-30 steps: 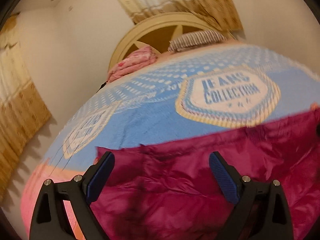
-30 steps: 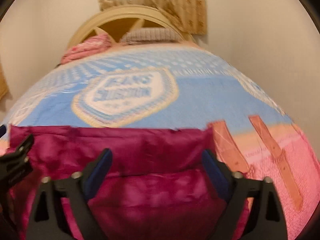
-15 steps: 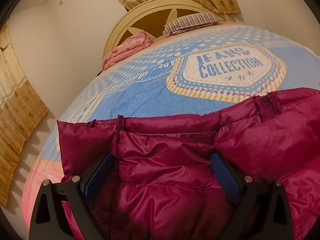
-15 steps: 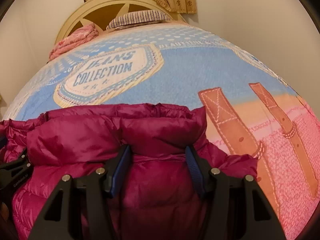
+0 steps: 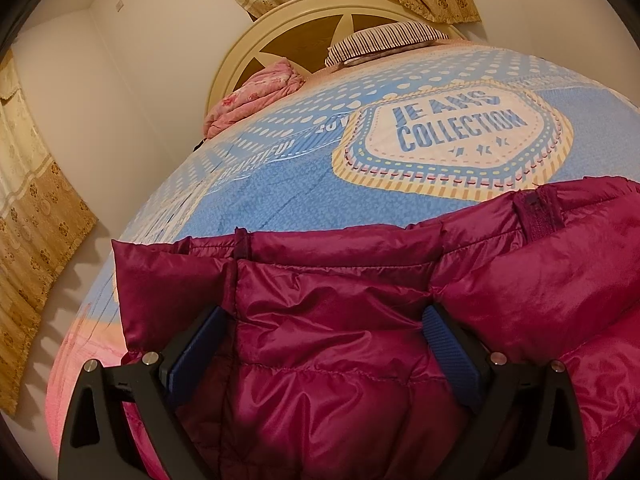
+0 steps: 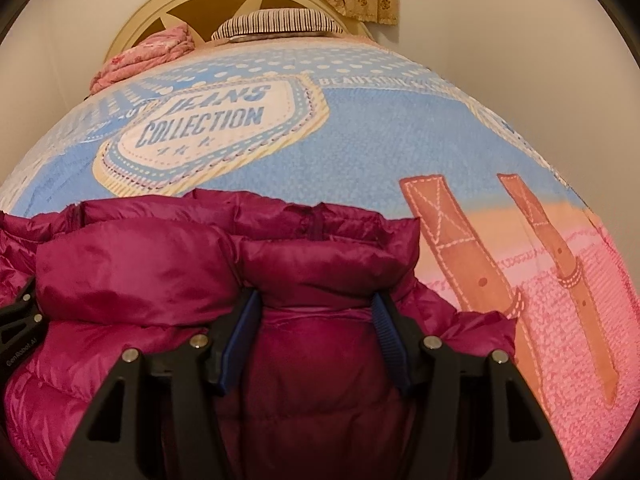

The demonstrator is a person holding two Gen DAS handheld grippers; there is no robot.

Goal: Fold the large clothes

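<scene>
A magenta puffer jacket (image 5: 340, 304) lies bunched on the near part of the bed and also fills the bottom of the right wrist view (image 6: 200, 264). My left gripper (image 5: 324, 344) has its fingers wide apart with a fold of the jacket between them, not squeezed. My right gripper (image 6: 316, 332) is narrowed onto a thick fold of the jacket, with the blue pads (image 6: 240, 340) pressing the fabric on both sides. The left gripper's body (image 6: 20, 320) shows at the left edge of the right wrist view.
The bed (image 5: 280, 184) has a blue and pink "Jeans Collection" cover (image 6: 360, 140). A pink blanket (image 5: 256, 92) and a striped pillow (image 5: 384, 40) lie by the round headboard (image 5: 280, 32). A curtain (image 5: 32, 200) hangs at the left; a wall runs along the right.
The jacket went from spread flat to bunched into thick folds. Both grippers have lowered into it. The right gripper has narrowed onto a fold. The left stays wide.
</scene>
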